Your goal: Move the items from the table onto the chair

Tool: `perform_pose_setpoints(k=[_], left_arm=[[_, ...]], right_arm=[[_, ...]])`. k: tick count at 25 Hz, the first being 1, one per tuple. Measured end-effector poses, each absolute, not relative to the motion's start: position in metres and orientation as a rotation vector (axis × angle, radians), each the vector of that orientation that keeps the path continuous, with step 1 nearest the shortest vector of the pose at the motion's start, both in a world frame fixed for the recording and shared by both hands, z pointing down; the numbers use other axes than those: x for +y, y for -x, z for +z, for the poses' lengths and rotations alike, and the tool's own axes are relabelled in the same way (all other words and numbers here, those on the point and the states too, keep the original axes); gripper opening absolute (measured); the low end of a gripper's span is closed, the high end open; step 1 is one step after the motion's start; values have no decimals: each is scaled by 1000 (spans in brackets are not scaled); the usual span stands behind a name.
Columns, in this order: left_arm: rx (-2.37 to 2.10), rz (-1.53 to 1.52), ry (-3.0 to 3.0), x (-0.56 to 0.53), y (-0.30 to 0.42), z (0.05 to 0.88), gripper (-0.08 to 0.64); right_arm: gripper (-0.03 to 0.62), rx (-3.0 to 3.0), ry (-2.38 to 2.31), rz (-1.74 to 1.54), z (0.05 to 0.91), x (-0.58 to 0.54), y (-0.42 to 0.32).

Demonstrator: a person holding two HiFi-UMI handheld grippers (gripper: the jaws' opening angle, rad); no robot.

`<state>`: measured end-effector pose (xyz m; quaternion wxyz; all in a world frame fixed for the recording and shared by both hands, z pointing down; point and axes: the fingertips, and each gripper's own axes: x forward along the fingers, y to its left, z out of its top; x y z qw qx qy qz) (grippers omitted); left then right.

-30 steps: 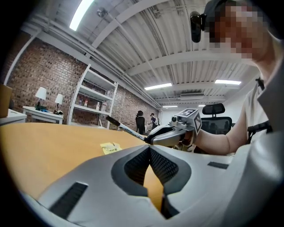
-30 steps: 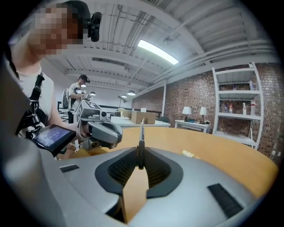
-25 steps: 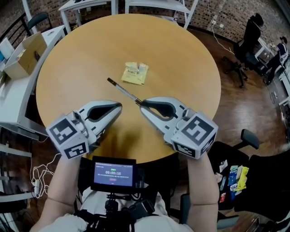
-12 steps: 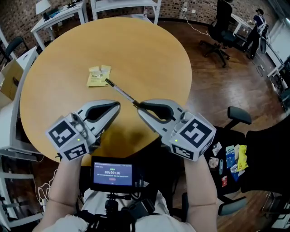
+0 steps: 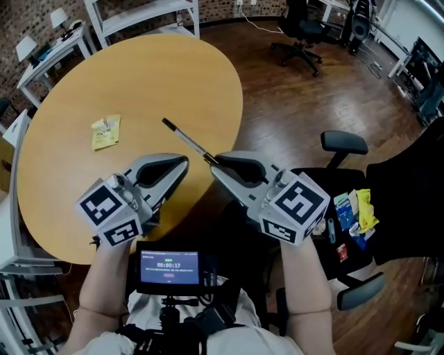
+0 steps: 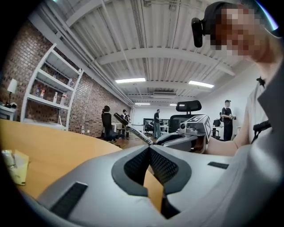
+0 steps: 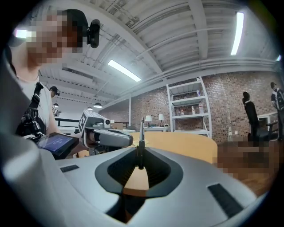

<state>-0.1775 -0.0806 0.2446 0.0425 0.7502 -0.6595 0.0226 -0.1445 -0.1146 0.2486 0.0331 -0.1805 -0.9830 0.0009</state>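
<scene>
A thin dark pen point(image 5: 187, 141) sticks out level from my right gripper point(image 5: 214, 161), which is shut on its near end over the table's right edge. In the right gripper view the pen point(image 7: 141, 141) stands pinched between the pads. My left gripper point(image 5: 184, 163) is beside it, shut and holding nothing; its tips point(image 6: 149, 148) meet over the wood. A yellow packet point(image 5: 105, 132) lies on the round wooden table point(image 5: 146, 76), left of both grippers, and shows again as the packet point(image 6: 15, 165) in the left gripper view. The black chair point(image 5: 399, 201) on the right carries several small packets point(image 5: 352, 215).
A second office chair point(image 5: 300, 31) stands at the far side on the wooden floor. White shelving point(image 5: 139, 15) and desks line the brick wall behind the table. A small screen point(image 5: 169, 265) sits at the person's waist. People stand in the distance point(image 6: 106, 122).
The whole view has swung to the right: the table has slid left, and the chair with packets has come closer. Both grippers moved right with the pen, now over the table's right edge.
</scene>
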Motion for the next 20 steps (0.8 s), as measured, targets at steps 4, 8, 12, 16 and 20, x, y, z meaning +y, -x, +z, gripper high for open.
perform_pose_setpoints(k=[4,8,12,16,20], left_arm=[[-1933,57,-2340,-110,152,250,6],[-1852,47,-2381,-136,126,255,6],[-1771,36,-2421,-156,99,258,6],[-1685,69,-2475,-177,67,266,7],[-1569,90,-2538,-195,33,273,6]], right_arm=[[58,-3048,447,36,256,-139,115],[58,-3072,320,85,263,-166,83],[58,-3085,192,124,270,-191,51],[58,-3084,80,160,283,-209,16],[58,-3080,-25,198,293,-222,-15]])
